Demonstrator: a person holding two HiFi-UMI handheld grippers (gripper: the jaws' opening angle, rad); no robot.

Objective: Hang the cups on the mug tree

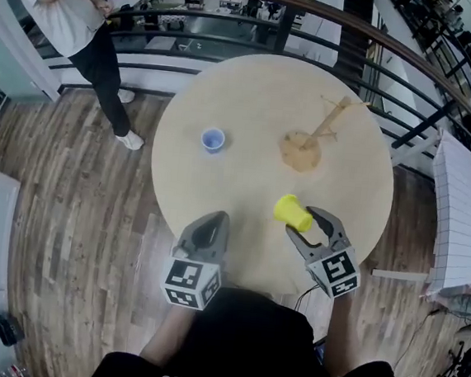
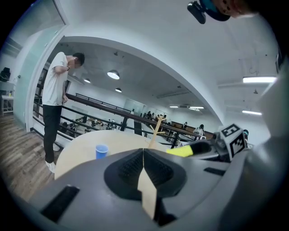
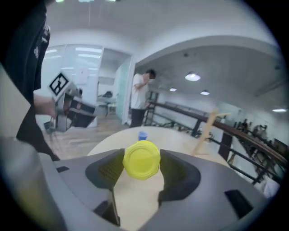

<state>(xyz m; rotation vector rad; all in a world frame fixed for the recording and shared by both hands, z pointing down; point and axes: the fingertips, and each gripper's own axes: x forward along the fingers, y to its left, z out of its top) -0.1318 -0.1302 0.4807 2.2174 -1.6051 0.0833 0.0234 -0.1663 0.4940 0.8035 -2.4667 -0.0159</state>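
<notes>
Right gripper [image 3: 141, 163] fingers clamping yellow cup [image 3: 142, 159] (held sideways), left gripper [image 2: 143, 155] fingers pressed together, blue cup [image 1: 213, 140] upright

Round pale-wood table [image 1: 253, 94], on plank floor [image 1: 68, 209]. Two things sit directly on top. Mug tree [image 1: 304, 149]: wooden, upright on a round base, approx. mid-table, pegs sticking out from the stem. Blue cup [image 1: 213, 141]: upright, mouth up, well left of the tree and apart from it, about level w/ the tree's base.

Yellow cup [image 1: 293, 212], blue cup [image 1: 213, 140]
</notes>
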